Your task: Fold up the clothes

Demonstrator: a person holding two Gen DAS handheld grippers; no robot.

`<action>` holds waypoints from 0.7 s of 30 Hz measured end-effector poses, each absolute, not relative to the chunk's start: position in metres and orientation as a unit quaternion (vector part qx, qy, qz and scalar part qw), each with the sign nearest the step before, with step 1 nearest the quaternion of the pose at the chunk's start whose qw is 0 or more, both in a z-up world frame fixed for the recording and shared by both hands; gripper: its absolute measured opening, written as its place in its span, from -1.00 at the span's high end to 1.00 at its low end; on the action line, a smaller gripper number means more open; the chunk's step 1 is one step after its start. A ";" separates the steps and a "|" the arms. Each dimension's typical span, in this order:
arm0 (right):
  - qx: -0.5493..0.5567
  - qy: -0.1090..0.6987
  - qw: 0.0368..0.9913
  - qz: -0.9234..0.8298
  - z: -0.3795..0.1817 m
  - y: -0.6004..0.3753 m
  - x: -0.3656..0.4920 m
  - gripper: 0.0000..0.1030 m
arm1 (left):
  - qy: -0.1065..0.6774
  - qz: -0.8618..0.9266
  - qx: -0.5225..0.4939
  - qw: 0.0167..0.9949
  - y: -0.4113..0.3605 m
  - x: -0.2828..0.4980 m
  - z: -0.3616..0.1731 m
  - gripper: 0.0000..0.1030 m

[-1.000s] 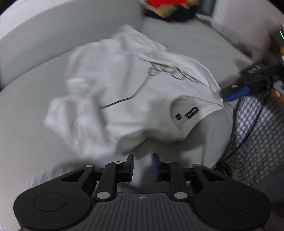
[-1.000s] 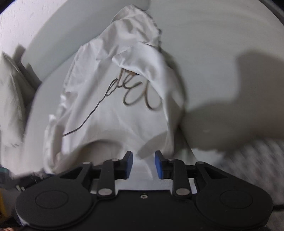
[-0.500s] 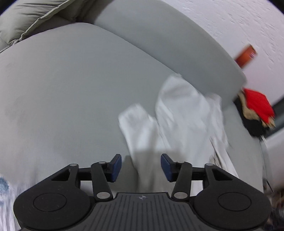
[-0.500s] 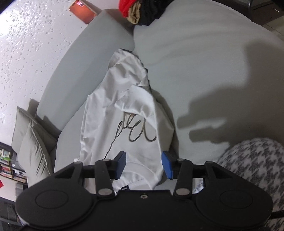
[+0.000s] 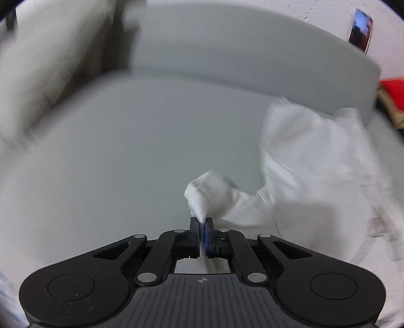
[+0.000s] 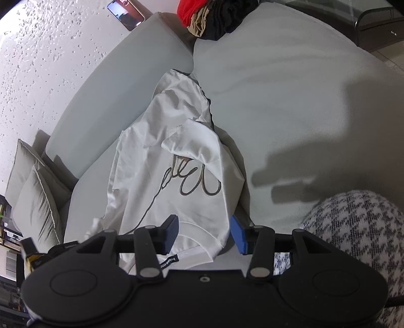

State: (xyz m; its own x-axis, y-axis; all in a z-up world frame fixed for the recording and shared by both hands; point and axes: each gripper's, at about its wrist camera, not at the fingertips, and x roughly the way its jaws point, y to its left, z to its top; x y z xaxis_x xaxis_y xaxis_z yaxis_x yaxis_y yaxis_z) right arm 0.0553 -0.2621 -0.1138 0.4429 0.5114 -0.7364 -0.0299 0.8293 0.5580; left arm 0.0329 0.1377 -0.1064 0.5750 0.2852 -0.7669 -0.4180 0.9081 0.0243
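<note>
A white T-shirt with a looping brown script print lies crumpled on the grey sofa seat. It also shows in the left wrist view, at the right. My left gripper is shut on the end of a sleeve, which bunches just past the fingertips. My right gripper is open above the shirt's collar end, with the neckline and a black label below it.
The sofa backrest runs behind the shirt. Grey cushions stand at the left end. A pile of red, tan and black clothes sits at the far end. A houndstooth fabric lies at the near right.
My left gripper has closed on the sleeve end. My right gripper has opened wider and hangs over the collar. Both views have swung since a second ago.
</note>
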 end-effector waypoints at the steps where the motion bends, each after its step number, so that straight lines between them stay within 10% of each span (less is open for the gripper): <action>1: 0.237 0.501 0.815 0.167 -0.114 -0.261 0.056 0.13 | 0.415 0.208 -0.058 0.884 0.140 0.032 -0.103 0.94; 9: 0.236 0.507 0.813 0.165 -0.119 -0.256 0.057 -0.15 | 0.479 0.290 0.038 0.828 0.145 0.030 -0.111 0.63; 21: 0.283 0.501 0.797 0.184 -0.129 -0.268 0.067 -0.20 | 0.453 0.092 -0.376 0.803 0.104 -0.066 -0.121 0.41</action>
State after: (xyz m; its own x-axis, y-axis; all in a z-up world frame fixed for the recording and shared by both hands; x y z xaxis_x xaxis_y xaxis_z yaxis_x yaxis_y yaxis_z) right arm 0.0675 -0.2683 -0.1286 0.4292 0.5773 -0.6946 -0.0102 0.7721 0.6354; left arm -0.0656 0.1036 -0.1211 0.5721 -0.1928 -0.7972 -0.4886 0.7005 -0.5201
